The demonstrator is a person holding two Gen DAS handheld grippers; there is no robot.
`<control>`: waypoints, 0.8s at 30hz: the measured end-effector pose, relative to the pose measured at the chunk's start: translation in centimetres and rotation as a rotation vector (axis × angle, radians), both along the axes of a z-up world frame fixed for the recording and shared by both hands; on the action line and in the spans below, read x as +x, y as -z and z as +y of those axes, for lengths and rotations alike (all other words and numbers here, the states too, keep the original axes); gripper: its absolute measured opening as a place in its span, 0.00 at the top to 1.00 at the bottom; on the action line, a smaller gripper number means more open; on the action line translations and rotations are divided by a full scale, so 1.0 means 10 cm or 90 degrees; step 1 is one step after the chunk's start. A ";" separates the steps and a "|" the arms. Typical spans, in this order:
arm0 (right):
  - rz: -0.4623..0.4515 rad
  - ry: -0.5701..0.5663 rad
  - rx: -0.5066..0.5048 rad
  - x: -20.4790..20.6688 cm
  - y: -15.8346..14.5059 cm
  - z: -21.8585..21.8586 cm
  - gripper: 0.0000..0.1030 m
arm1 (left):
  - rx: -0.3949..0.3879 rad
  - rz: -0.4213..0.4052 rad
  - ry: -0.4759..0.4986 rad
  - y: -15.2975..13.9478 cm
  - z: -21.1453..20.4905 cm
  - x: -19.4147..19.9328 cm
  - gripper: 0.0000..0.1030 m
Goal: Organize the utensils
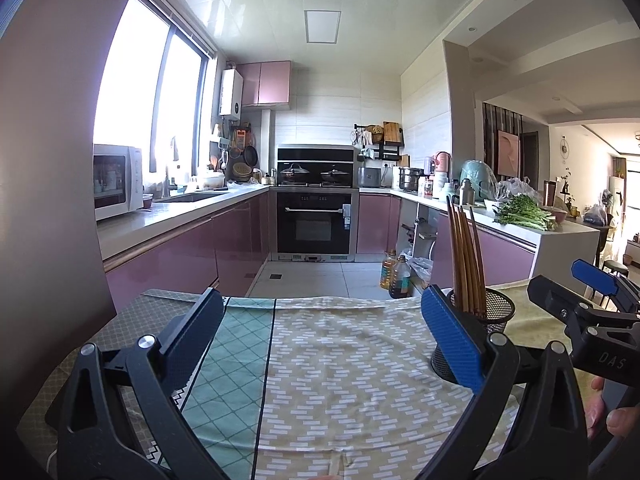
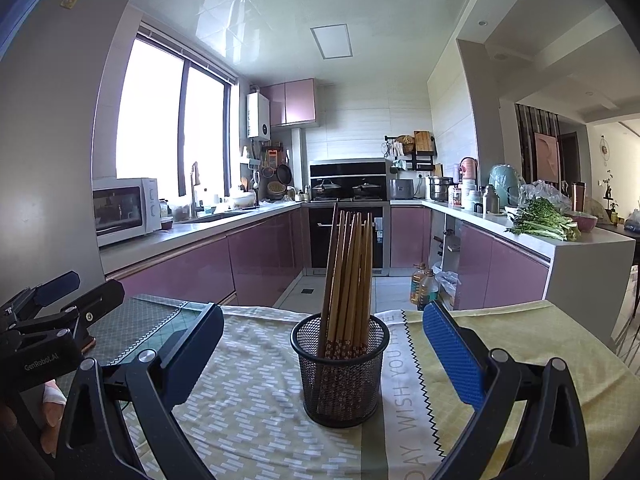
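- While both stand wide and empty, the left gripper (image 1: pixel 320 332) and right gripper (image 2: pixel 320 340) hover over the patterned cloth (image 2: pixel 248 392)
- Between the right gripper's fingers, untouched, the mesh holder (image 2: pixel 340 376) holds all chopsticks (image 2: pixel 348 272)
- A careless nudge could topple the top-heavy holder

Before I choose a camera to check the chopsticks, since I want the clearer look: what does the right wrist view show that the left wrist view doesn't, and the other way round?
Only the right wrist view shows the whole mesh cup centred between the open right tool, plus lettering printed on the cloth. Only the left wrist view shows bare cloth between the open left tool, with the cup off to its right, partly hidden behind a finger. Both show the chopsticks standing in the cup and the kitchen beyond.
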State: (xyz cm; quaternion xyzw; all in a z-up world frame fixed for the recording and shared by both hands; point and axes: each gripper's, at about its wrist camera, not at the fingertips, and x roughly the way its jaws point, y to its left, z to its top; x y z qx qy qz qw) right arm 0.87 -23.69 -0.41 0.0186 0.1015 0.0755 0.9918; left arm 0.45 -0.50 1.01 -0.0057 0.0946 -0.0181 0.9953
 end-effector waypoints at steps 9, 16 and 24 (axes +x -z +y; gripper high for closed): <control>0.002 -0.001 -0.001 0.01 0.00 0.01 0.06 | 0.002 0.002 -0.002 0.01 0.00 0.00 0.06; 0.002 -0.001 0.002 0.01 0.00 0.00 0.06 | 0.000 0.004 0.002 0.00 -0.01 0.02 0.06; 0.003 0.000 0.002 0.02 0.00 0.01 0.06 | -0.003 0.006 0.005 -0.01 -0.04 0.03 0.06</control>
